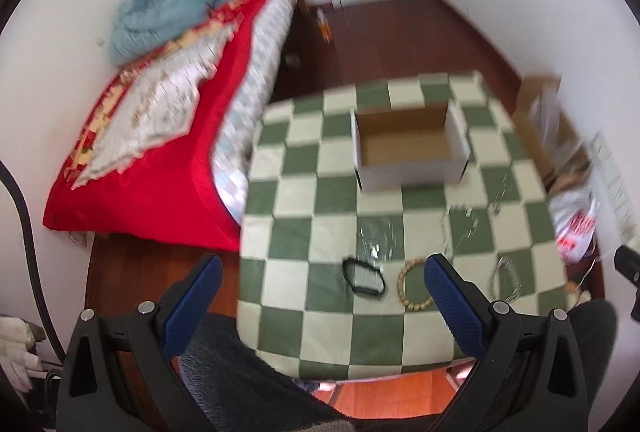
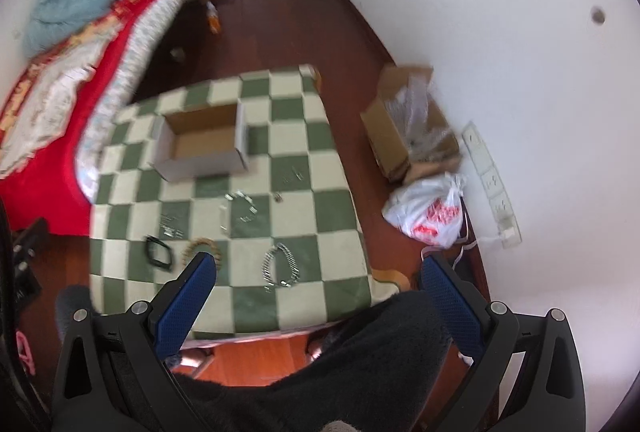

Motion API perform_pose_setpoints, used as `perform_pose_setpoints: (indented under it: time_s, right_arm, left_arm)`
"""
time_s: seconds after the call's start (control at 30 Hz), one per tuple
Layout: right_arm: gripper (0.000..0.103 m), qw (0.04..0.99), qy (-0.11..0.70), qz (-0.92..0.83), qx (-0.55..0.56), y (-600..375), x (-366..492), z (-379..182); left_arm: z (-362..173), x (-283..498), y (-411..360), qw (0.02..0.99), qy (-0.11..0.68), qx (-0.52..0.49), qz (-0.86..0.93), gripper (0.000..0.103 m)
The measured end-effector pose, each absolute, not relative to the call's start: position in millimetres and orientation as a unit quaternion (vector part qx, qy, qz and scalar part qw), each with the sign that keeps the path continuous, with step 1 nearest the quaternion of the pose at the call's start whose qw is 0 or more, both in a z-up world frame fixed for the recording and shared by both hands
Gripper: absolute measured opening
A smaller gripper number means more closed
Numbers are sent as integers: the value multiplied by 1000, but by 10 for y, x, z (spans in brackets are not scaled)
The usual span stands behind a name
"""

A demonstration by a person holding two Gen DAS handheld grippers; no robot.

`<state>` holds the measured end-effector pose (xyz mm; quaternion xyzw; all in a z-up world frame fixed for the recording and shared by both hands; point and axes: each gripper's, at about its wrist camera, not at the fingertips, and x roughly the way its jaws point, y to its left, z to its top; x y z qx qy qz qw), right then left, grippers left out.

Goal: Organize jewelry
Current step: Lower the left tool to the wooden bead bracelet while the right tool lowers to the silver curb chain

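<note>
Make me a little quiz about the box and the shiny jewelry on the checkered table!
1. True or false: the cardboard box already has jewelry in it.
2. Which lies nearest the black bracelet? A) wooden bead bracelet B) silver chain C) plastic bag
3. Fill in: both the left gripper and the right gripper are ____ and hold nothing.

Key: 1 false, the box looks empty; 2 A; 3 open.
</note>
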<state>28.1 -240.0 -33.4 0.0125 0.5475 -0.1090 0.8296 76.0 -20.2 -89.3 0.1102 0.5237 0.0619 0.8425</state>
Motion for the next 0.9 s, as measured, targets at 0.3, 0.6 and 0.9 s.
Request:
perform_pose_setpoints:
  time_s: [0.3, 0.6, 0.9]
  right_arm:
    - [103, 750, 653, -100, 38, -2726, 846, -1795]
    - [103, 695, 712, -92, 28, -2682, 1006, -2668]
    - [88, 679, 729, -84, 38, -2692, 1056, -2991]
  left_arm:
    - [-2153, 993, -382, 773, 625, 104, 39, 103]
    - [-2830, 1042, -511, 730, 676, 100, 17, 102]
    - [-2940, 1106, -574, 732, 676, 81, 21, 82]
